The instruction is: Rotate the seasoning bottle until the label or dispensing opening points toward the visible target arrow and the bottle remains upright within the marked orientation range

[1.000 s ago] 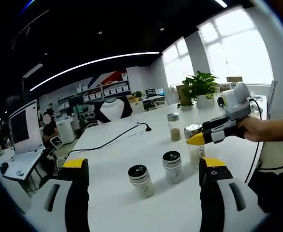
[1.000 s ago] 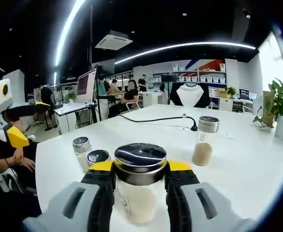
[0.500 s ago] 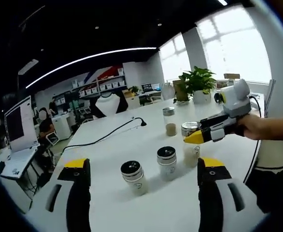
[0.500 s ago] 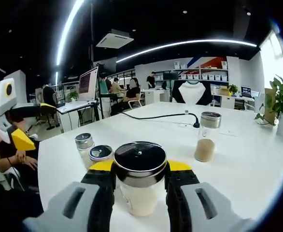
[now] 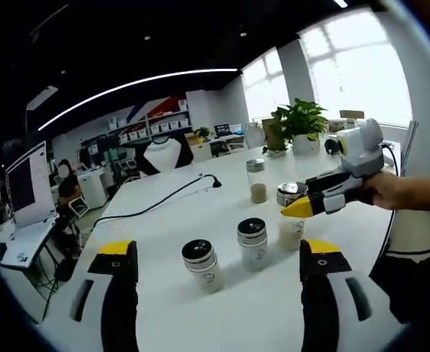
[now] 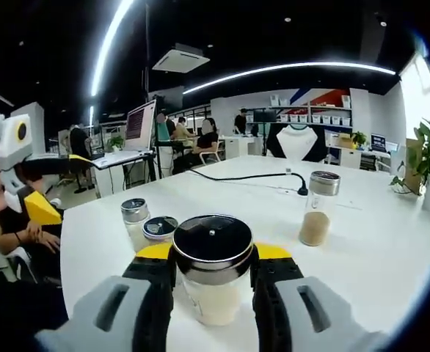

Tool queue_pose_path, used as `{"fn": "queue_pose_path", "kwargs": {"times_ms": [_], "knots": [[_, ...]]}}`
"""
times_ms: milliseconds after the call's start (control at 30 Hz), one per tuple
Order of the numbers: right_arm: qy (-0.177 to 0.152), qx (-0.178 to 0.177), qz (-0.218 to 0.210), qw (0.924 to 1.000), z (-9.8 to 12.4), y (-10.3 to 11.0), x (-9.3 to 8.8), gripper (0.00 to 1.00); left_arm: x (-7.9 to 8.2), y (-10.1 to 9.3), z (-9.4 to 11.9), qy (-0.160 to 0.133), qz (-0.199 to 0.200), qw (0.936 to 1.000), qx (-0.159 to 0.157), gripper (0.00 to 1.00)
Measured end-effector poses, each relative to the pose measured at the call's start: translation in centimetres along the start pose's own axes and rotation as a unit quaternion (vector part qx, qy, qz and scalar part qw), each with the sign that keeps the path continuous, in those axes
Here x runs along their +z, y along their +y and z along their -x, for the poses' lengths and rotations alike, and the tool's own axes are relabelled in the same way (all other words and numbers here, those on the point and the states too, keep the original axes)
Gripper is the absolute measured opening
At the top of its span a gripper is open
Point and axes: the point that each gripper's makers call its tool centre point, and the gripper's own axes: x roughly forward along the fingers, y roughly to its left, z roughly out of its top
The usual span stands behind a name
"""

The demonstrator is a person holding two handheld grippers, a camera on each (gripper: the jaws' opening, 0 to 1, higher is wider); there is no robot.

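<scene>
My right gripper [image 6: 213, 254] is shut on a seasoning bottle [image 6: 210, 297] with a dark shiny lid and pale powder inside. The bottle stands upright on the white table [image 6: 362, 257]. In the left gripper view the same bottle [image 5: 290, 229] is clamped by the right gripper [image 5: 312, 204], which a hand [image 5: 388, 192] holds from the right. My left gripper [image 5: 219, 248] is open and hangs above the table's near side with nothing between its jaws. It also appears at the left edge of the right gripper view, as the left gripper [image 6: 28, 192].
Two small black-lidded bottles [image 5: 202, 264] [image 5: 252, 243] stand left of the clamped one. A glass bottle of brown seasoning [image 5: 257, 180] stands farther back. A black cable [image 6: 253, 176] crosses the table's far part. A potted plant [image 5: 301, 129] is at the far end. People sit at desks beyond.
The right gripper view has tipped to look more down onto the lid than a second ago. The bottle has stayed clamped and the left gripper has stayed open.
</scene>
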Motion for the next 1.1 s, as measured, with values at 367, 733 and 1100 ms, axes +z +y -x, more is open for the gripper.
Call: {"fn": "queue_pose_path", "kwargs": {"times_ms": [367, 733, 1100], "knots": [[0.000, -0.010, -0.024, 0.9997, 0.9, -0.3, -0.5, 0.40, -0.3, 0.0, 0.1, 0.004, 0.000, 1.0000, -0.004, 0.98], [-0.048, -0.017, -0.031, 0.9983, 2.9, 0.1, 3.0, 0.57, 1.1, -1.2, 0.1, -0.015, -0.004, 0.9996, -0.024, 0.99], [-0.063, -0.018, -0.004, 0.9979, 5.8, -0.5, 4.6, 0.87, 2.9, -1.7, 0.3, -0.052, 0.052, 0.9959, -0.053, 1.00]]}}
